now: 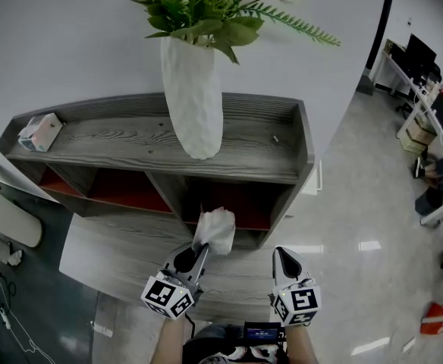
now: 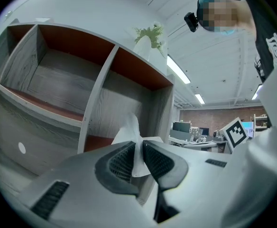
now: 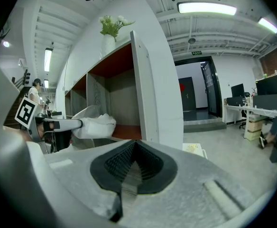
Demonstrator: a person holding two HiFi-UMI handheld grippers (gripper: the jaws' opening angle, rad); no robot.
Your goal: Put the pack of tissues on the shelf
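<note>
The pack of tissues (image 1: 215,231) is white and soft, and hangs in front of the grey shelf unit (image 1: 244,158), at the mouth of its right-hand red-backed compartment. My left gripper (image 1: 199,252) is shut on the pack's near edge. In the left gripper view the white wrapper (image 2: 129,132) is pinched between the dark pads (image 2: 121,161), with open compartments (image 2: 58,84) beyond. My right gripper (image 1: 282,255) sits to the right of the pack, shut and empty. The right gripper view shows the pack (image 3: 98,126) off to the left, beside the shelf's side wall (image 3: 150,89).
A tall white vase (image 1: 193,97) with green leaves stands on the shelf top, and a small box (image 1: 41,131) lies at its left end. A low grey ledge (image 1: 108,252) runs below the compartments. Office desks (image 1: 426,89) stand at the far right across the glossy floor.
</note>
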